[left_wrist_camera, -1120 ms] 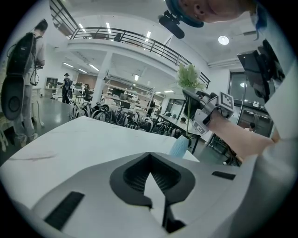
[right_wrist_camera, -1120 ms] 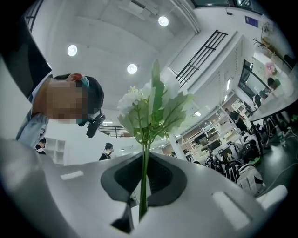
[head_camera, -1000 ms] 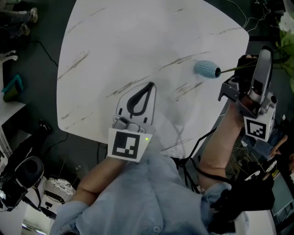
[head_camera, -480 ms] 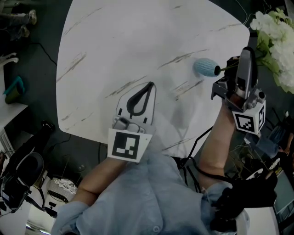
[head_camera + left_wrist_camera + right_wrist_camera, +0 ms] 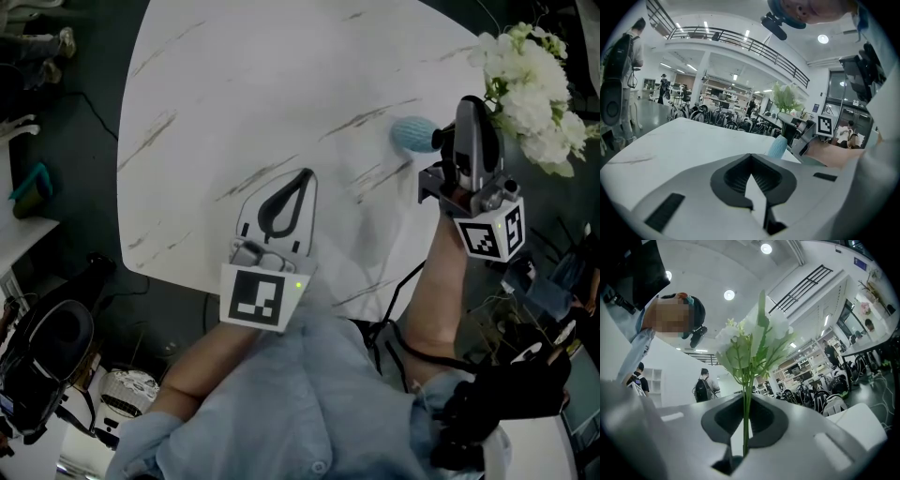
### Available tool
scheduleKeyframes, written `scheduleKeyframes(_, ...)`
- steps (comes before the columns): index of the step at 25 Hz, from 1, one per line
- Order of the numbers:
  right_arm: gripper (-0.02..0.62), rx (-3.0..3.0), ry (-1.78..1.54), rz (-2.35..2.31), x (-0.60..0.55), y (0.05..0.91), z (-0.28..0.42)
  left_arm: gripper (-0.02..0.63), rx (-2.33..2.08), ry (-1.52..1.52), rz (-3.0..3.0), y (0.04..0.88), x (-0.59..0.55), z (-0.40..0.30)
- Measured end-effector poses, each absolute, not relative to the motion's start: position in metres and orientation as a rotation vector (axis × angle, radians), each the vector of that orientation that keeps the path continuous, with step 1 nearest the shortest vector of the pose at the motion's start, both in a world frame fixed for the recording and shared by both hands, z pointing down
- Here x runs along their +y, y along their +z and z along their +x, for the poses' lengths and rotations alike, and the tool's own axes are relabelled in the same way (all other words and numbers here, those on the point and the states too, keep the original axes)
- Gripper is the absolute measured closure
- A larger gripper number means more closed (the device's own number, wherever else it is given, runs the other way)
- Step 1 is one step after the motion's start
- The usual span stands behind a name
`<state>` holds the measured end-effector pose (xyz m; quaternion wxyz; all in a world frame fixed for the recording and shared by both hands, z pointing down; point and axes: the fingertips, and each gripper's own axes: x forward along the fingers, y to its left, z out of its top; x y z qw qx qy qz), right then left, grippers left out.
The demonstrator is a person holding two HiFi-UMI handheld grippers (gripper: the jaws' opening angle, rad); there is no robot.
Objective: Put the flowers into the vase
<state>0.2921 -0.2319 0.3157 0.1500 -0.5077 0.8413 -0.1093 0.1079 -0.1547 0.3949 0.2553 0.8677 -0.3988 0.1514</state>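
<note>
Looking down from up top: white marble-look table (image 5: 281, 84), mostly bare. The left gripper (image 5: 307, 176) sits over the near edge with its jaw tips meeting and nothing inside the loop, and its marker cube (image 5: 258, 297) faces up. The right gripper (image 5: 468, 105) is over by the right edge, with a bunch of white flowers (image 5: 530, 80) right at its tip, sticking out past the table. The little light-blue vase (image 5: 409, 133) sits just left of that gripper, partly tucked behind it.

Head view steeply down, gripper views along jaws — left shares vase (image 5: 412, 134)
</note>
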Motion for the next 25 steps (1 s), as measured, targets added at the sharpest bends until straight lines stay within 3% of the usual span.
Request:
scheduleKeyframes(4, 0.583, 2.446, -0.308, -1.505, -0.226, 0.321, 0.291, 0.601, -1.083, 0.398, 2.361, 0.390, -0.150, 0.108)
scheduleKeyframes(16, 0.405, 2.483, -0.418, -1.646, -0.220, 0.352, 0.289, 0.601, -1.084, 0.393, 2.397, 0.383, -0.141, 0.102)
scheduleKeyframes(25, 0.379, 2.326, -0.506, -1.841, -0.201, 0.364, 0.307, 0.601, -1.112, 0.388, 2.426, 0.367, -0.130, 0.094)
